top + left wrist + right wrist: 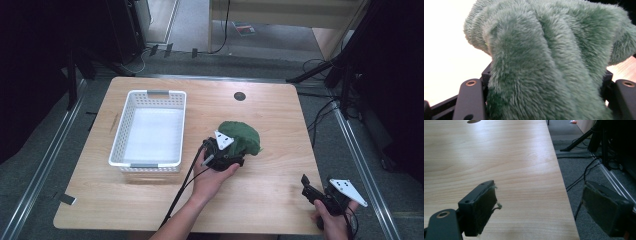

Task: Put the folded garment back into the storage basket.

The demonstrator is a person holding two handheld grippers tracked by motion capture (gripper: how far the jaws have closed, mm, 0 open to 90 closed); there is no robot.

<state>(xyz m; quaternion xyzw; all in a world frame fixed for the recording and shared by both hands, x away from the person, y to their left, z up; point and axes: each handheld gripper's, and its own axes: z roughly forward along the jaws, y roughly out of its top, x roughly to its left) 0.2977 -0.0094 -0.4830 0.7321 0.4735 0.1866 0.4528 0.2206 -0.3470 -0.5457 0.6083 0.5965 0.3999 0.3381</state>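
A green fluffy cloth [242,135] lies bunched near the middle of the wooden table [270,175]. My left gripper [234,150] is shut on its near side, with a hand under the gripper body. In the left gripper view the green fluffy cloth [549,50] bulges up between the two black jaws, and my left gripper [546,100] has its pads buried in the pile. My right gripper [311,189] rests at the table's front right corner. Its jaws stand wide apart with nothing between them in the right gripper view [549,207], one over the wood and one past the table's edge.
A white perforated basket [120,145] stands left of the cloth, with nothing inside. A dark round grommet [240,96] sits near the far edge. Beyond the table's right edge [564,195] lie grey carpet, cables and black stand legs [584,140].
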